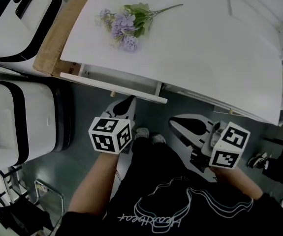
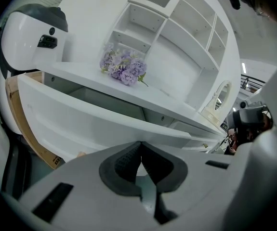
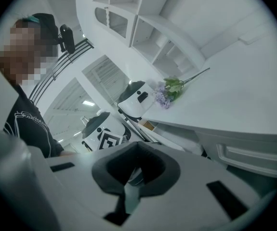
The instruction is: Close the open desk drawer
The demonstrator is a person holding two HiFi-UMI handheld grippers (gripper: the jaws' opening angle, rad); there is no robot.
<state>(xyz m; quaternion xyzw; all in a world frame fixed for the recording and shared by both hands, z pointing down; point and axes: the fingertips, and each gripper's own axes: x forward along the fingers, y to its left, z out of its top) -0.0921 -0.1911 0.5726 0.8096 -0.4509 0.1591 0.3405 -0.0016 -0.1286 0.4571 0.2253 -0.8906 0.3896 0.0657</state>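
The open drawer [image 1: 112, 87] sticks out from under the left part of the white desk [image 1: 205, 53], its front panel carrying a small knob [image 1: 113, 93]. My left gripper [image 1: 130, 102] is shut and empty, its tip just below and right of the knob, close to the drawer front [image 2: 75, 124]. In the left gripper view the jaws [image 2: 139, 144] meet in front of that panel. My right gripper [image 1: 172, 123] is lower and to the right, below the desk edge, also shut with nothing held. Its own view shows the right gripper [image 3: 137, 146] aimed along the desk underside.
A purple flower bunch [image 1: 124, 22] lies on the desk. Two white-and-black machines [image 1: 18, 18] [image 1: 18, 127] stand at the left beside a cardboard board [image 1: 62, 31]. A white shelf unit [image 2: 177, 28] rises behind the desk. A metal frame [image 1: 47, 195] stands lower left; another person's shoe [image 1: 259, 160] shows at the right.
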